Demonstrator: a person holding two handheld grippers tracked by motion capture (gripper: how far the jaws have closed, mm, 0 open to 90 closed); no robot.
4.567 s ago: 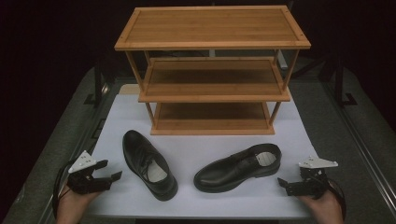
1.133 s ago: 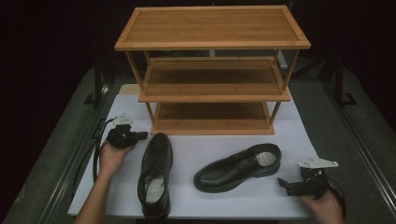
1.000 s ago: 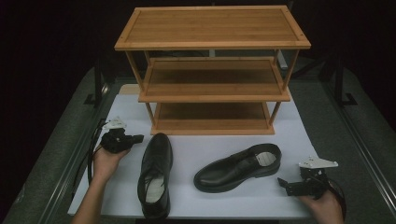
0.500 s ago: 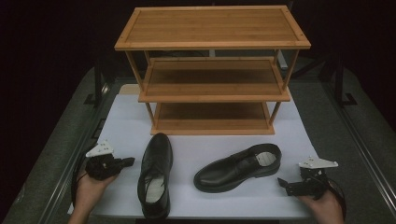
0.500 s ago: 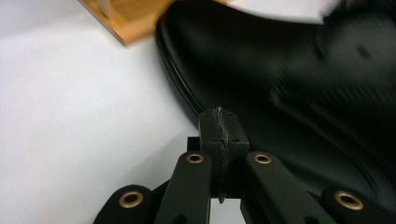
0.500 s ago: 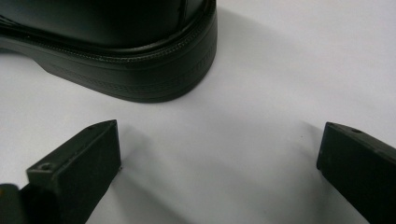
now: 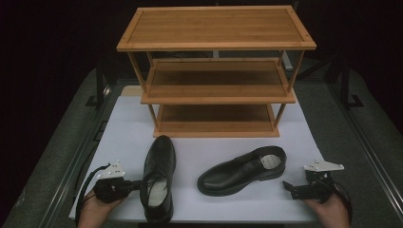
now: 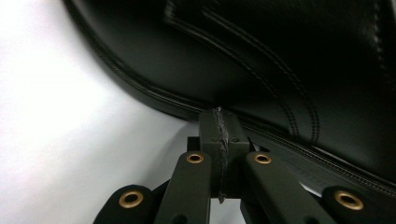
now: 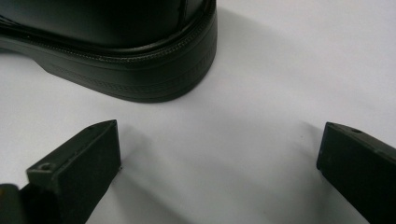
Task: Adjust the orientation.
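Black left shoe (image 8: 280, 60) hides its sole behind closed left gripper (image 8: 219, 126).

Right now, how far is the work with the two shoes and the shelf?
Done: nothing is stored; the wooden rack has bare shelves. In hand: the left gripper, jaws shut, sits against the side of the left shoe. Left: the right shoe lies untouched; the right gripper waits open behind its heel.

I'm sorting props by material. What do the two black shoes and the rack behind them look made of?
Left shoe: smooth black leather or a lookalike, with a soft sheen and stitched seams. Right shoe: the same glossy upper, with a ridged, rubber-like heel. Rack: light wood, possibly bamboo, with a warm matte grain.
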